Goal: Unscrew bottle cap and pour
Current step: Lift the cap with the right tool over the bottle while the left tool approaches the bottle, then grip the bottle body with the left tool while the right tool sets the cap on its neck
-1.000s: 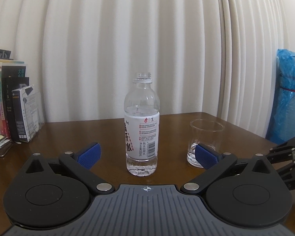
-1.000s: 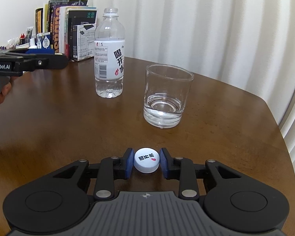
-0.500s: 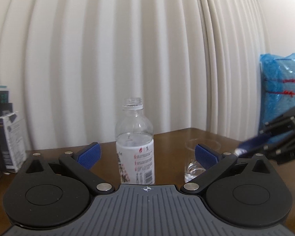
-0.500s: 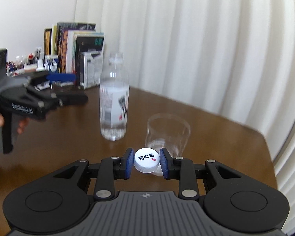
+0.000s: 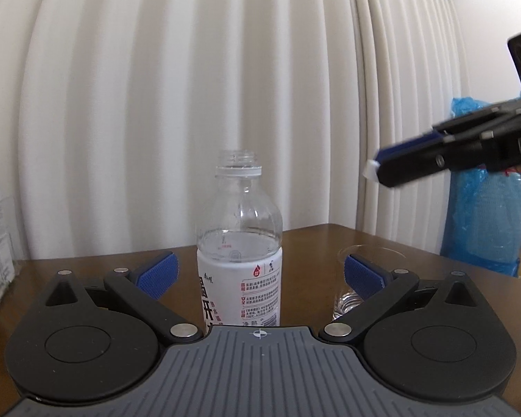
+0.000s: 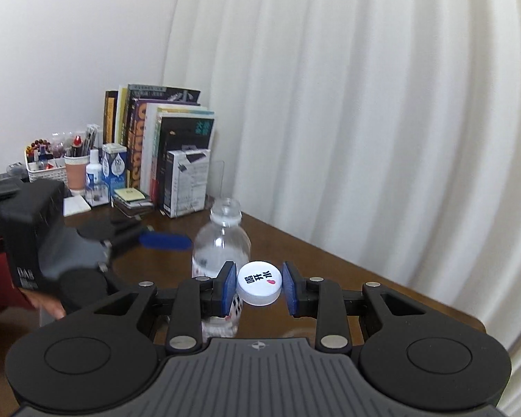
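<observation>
So the cap [image 6: 259, 282] is off already, we've got it pinched in the right gripper [image 6: 259, 286], up in the air above and right of the bottle [image 5: 239, 243]. Bottle stands open-necked on the table [image 5: 87, 267], dead ahead of the left gripper [image 5: 258, 276], whose fingers are spread wide on either side of it, not touching. Looks like some water's in the glass [image 5: 356, 292] (hard to say how much), which sits just right of the bottle, partly behind our left gripper's right finger. What's left is anyone's guess: more pouring or recapping. Books [image 6: 156, 153] and a box [image 6: 187, 182] sit well back, nothing's really blocking us.
</observation>
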`<state>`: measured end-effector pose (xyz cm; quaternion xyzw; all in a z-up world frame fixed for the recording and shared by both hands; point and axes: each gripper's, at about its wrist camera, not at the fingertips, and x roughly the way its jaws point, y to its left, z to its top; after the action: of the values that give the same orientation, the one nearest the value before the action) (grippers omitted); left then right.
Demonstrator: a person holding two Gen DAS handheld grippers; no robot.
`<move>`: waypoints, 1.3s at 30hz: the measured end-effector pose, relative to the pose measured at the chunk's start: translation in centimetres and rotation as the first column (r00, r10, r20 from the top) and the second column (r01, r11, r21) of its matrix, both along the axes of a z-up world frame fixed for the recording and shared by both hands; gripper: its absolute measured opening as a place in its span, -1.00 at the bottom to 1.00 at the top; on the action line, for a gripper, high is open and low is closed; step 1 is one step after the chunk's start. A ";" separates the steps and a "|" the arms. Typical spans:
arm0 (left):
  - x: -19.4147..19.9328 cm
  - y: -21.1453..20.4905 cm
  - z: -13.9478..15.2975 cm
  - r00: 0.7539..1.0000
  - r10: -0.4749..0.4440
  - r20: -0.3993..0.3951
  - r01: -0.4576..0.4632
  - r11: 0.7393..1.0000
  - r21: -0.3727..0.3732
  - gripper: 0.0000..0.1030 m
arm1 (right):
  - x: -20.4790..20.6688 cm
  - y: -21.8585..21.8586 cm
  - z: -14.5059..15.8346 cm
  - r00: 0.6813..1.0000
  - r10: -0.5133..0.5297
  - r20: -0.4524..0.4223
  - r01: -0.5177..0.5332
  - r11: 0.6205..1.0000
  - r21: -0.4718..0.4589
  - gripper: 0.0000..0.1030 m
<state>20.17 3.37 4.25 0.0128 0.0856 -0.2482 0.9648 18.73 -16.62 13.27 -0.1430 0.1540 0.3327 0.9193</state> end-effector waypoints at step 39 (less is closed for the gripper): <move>4.6 1.0 -1.4 0.993 -0.012 -0.114 0.008 0.999 -0.031 0.15 | 5.9 4.9 3.1 0.986 0.154 -0.070 -0.158 0.986 -0.051 -0.38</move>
<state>24.77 4.42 2.85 -0.0155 0.1367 -0.2546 0.9572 24.63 -11.75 16.36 -0.1695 0.1816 0.4038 0.8805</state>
